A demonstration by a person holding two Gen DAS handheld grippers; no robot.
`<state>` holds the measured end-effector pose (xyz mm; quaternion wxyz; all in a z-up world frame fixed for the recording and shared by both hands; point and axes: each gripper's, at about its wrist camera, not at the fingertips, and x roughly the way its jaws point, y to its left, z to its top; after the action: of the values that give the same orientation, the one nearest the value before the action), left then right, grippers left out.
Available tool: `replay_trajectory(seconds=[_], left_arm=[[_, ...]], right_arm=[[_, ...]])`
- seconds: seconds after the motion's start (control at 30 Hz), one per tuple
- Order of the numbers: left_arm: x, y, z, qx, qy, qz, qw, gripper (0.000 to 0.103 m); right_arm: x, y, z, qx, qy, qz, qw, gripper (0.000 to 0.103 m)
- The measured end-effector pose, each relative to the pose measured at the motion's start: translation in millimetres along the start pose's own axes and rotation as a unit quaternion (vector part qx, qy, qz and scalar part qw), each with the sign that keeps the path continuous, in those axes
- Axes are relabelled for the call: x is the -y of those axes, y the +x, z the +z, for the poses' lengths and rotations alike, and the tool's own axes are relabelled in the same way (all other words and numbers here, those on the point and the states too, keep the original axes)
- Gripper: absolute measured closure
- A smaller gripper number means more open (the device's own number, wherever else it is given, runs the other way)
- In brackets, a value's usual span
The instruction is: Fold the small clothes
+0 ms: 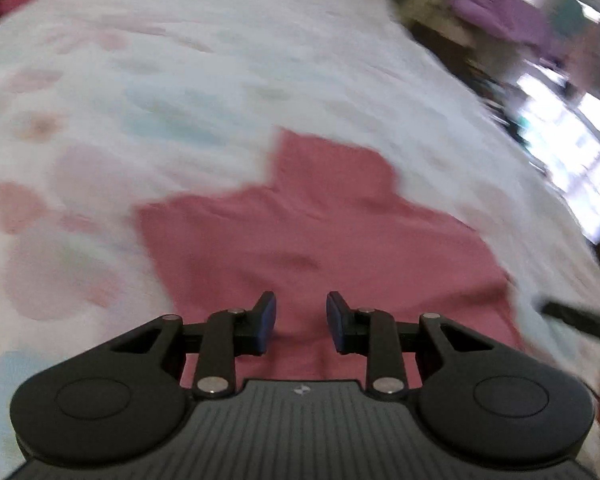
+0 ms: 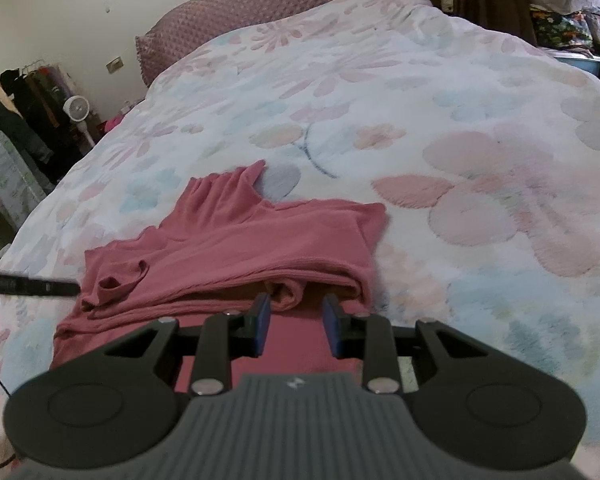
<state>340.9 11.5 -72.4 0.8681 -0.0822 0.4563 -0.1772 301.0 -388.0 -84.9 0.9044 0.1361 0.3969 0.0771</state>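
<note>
**Pink garment on bed, both grippers open**

A pink garment (image 2: 236, 248) lies partly folded on the flowered bedspread (image 2: 420, 112). Left gripper (image 1: 301, 322) and right gripper (image 2: 296, 322): fingers apart, gripping nothing, garment directly below. A pillow (image 2: 236, 16) lies at 11 o'clock.

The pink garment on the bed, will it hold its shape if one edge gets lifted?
Probably not. The pink knit garment already lies in soft folds and ripples, so it looks floppy and would likely drape and unfold. It seems thin and light. On the fuzzy floral bedspread it may drag rather than slide.
</note>
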Motion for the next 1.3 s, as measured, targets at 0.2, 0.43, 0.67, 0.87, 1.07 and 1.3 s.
replay_trajectory(seconds=[0.2,0.43,0.67,0.87,1.07,1.3], left_arm=[[2,33,-4,-0.022,-0.01,0.022,0.9995,0.072],[20,27,-36,-0.036,0.033,0.053,0.9974,0.076],[24,18,-45,-0.049,0.042,0.04,0.9972,0.076],[2,-3,-18,0.004,-0.014,0.032,0.9994,0.075],[-28,29,13,0.002,-0.092,0.032,0.9952,0.074],[-20,44,16,0.027,-0.045,0.064,0.9966,0.098]], right_arm=[[-6,3,-2,-0.008,-0.015,0.006,1.0,0.078],[-13,9,-7,-0.015,-0.027,0.011,0.999,0.078],[-21,12,-11,-0.023,-0.033,0.02,0.999,0.078],[-16,6,-10,-0.018,-0.033,0.011,0.999,0.078],[-10,5,-4,-0.004,-0.026,-0.005,1.0,0.078],[-4,10,-2,0.0,-0.04,-0.017,0.999,0.078]])
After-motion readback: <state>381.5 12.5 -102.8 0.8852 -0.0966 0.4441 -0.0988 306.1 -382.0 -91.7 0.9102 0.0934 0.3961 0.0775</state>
